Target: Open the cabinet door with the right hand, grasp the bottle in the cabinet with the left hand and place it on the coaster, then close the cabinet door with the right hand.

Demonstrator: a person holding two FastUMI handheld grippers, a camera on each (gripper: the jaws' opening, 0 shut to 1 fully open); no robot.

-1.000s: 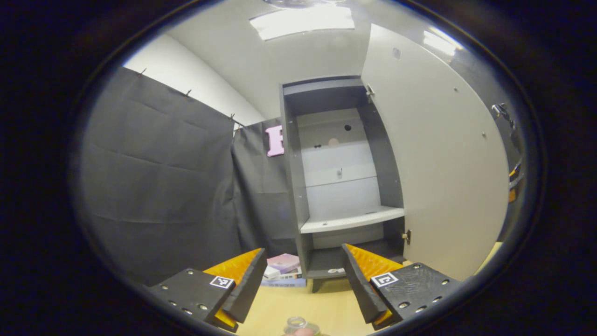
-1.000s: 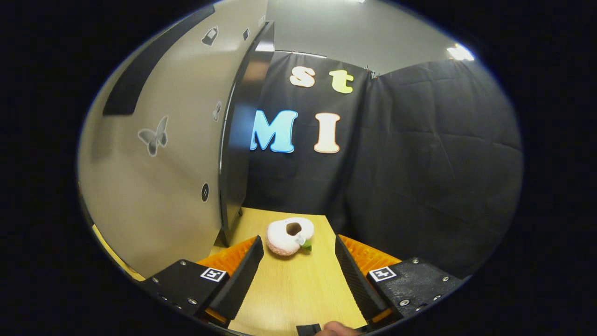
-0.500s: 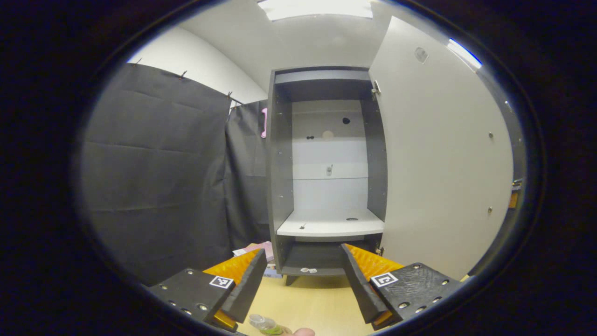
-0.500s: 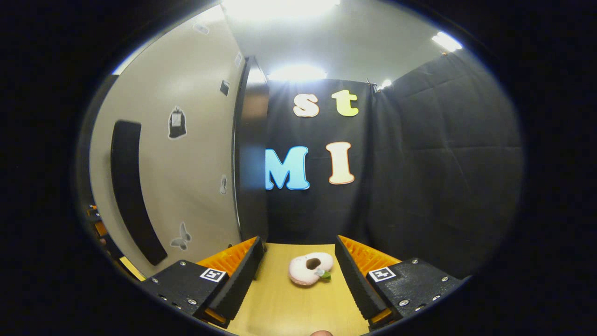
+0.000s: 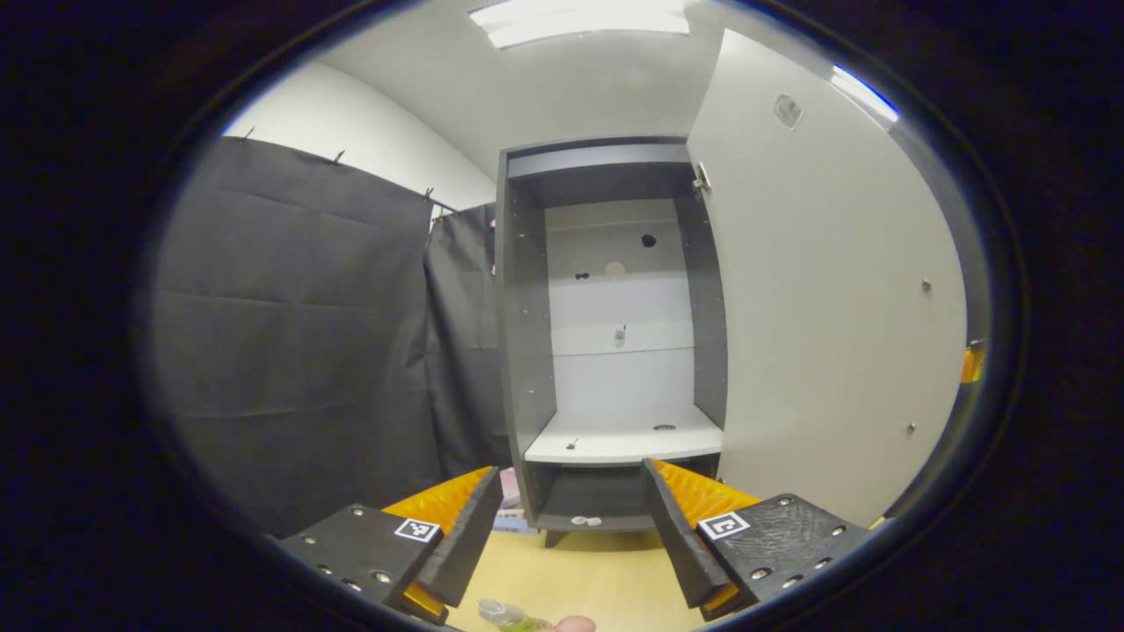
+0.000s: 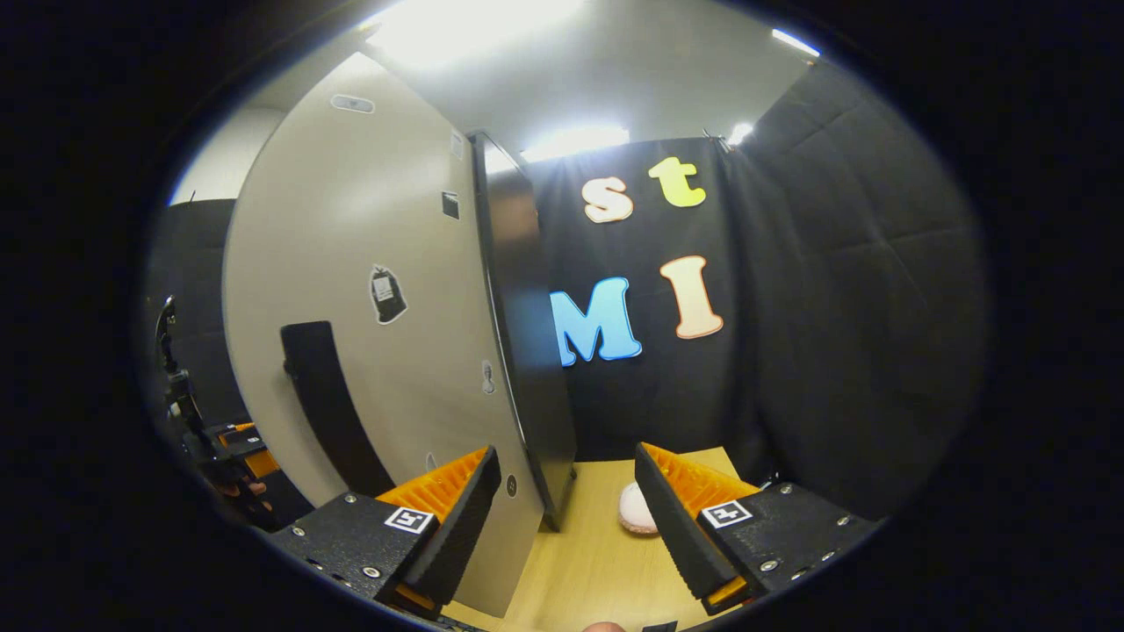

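Fig. Door-closing stage, judged from layout. Cabinet [image 5: 615, 351] stands open, shelves bare in left gripper view; cabinet door [image 5: 817, 290] swung wide to the right of the opening. Bottle [image 5: 505, 614] sits low at the frame's bottom edge, on the surface [image 5: 588, 579], below and just inside the left claw [image 5: 571, 527], whose fingers are spread w/ nothing between them. Coaster not discernible there, so cannot tell whether bottle rests on it.

Right gripper view: right claw [image 6: 566, 518] released, fingers wide apart, empty. Door's outer face [image 6: 369, 290] lies to the claw's left & ahead, its long axis vertical; dark handle strip [image 6: 329, 404] runs near-vertical, down-left of the claw. Door's free edge passes close by the left finger. Pale ring-shaped item [image 6: 637, 509] on surface near right finger.

Key relation: right claw is the nearer one to the door; closing prob. needs a push leftward on that outer face.
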